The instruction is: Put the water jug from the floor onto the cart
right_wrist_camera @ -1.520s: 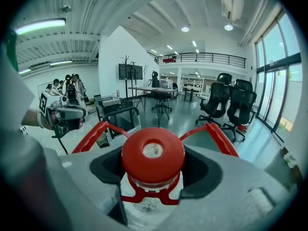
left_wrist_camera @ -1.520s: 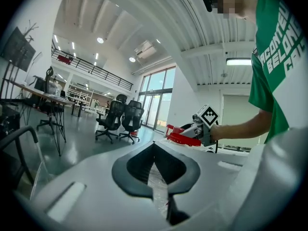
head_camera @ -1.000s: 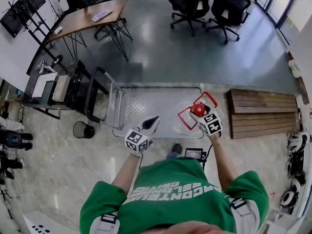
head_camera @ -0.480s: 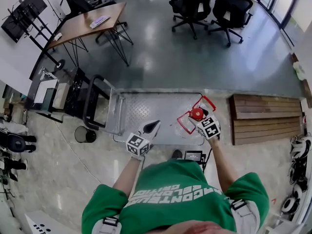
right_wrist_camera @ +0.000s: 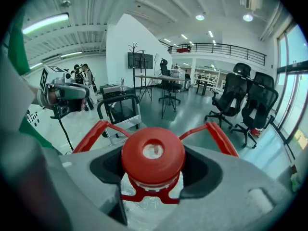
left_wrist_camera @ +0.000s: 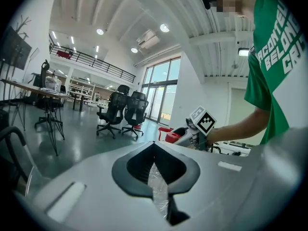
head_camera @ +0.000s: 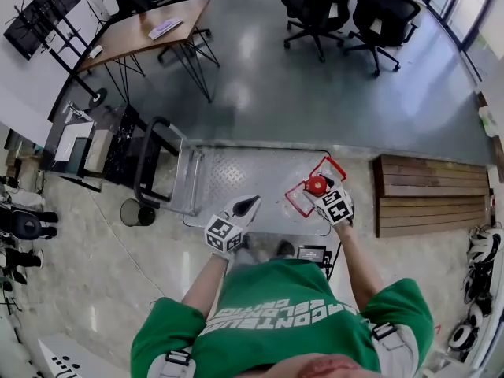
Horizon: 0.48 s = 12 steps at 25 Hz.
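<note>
The water jug (head_camera: 316,186) is clear plastic with a red cap (right_wrist_camera: 153,155) and a red handle frame (head_camera: 328,166). It hangs over the right end of the cart's metal deck (head_camera: 244,181). My right gripper (head_camera: 317,192) is shut on the jug's neck just under the cap, seen close up in the right gripper view (right_wrist_camera: 153,179). My left gripper (head_camera: 245,205) is held over the deck's front edge, to the left of the jug and apart from it, its jaws together. The cart's push handle (head_camera: 154,164) stands at its left end.
A slatted wooden platform (head_camera: 429,187) lies right of the cart. A small black bin (head_camera: 135,210) stands at its front left, a black device (head_camera: 313,251) by the person's feet. A loaded rack (head_camera: 85,144), a table (head_camera: 146,30) and office chairs (head_camera: 335,6) stand farther off.
The right gripper and the jug have shifted slightly left and nearer over the cart deck. The left gripper has hardly moved.
</note>
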Each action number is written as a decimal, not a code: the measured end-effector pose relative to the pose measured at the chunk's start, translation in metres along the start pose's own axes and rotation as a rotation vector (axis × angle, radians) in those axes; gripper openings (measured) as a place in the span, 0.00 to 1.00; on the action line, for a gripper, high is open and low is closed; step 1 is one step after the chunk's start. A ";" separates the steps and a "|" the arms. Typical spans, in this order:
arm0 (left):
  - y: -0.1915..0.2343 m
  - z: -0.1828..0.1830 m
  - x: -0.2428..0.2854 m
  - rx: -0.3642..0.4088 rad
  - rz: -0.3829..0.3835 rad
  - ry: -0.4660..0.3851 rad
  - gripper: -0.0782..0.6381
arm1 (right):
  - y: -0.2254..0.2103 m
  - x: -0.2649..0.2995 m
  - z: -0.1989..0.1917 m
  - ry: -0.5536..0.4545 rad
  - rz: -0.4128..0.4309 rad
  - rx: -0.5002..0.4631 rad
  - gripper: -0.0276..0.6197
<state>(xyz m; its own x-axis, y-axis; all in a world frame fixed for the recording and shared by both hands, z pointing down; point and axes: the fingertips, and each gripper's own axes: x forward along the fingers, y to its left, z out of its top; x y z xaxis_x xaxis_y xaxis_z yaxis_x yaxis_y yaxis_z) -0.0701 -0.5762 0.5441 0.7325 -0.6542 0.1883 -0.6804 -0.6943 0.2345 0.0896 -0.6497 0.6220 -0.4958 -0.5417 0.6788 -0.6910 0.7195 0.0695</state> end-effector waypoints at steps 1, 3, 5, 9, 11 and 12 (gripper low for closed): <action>0.003 0.001 0.000 -0.001 -0.003 0.002 0.13 | 0.001 0.004 0.000 0.005 0.000 0.002 0.51; 0.009 0.003 -0.002 -0.003 -0.007 0.003 0.13 | 0.002 0.011 0.000 0.018 -0.001 0.007 0.51; 0.017 0.004 -0.005 -0.007 -0.006 0.002 0.13 | 0.004 0.021 -0.002 0.031 0.000 0.010 0.51; 0.032 0.006 -0.013 -0.017 -0.003 0.005 0.13 | 0.009 0.046 -0.003 0.047 0.005 0.009 0.51; 0.038 0.004 -0.016 -0.024 -0.003 0.011 0.13 | 0.011 0.057 -0.007 0.072 0.011 0.011 0.51; 0.042 0.002 -0.018 -0.027 -0.002 0.016 0.13 | 0.013 0.063 -0.010 0.087 0.012 0.013 0.51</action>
<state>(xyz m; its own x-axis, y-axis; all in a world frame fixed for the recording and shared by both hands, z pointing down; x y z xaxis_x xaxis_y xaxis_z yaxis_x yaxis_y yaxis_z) -0.1118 -0.5937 0.5485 0.7343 -0.6479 0.2026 -0.6782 -0.6870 0.2608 0.0546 -0.6697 0.6728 -0.4570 -0.4924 0.7408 -0.6924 0.7197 0.0513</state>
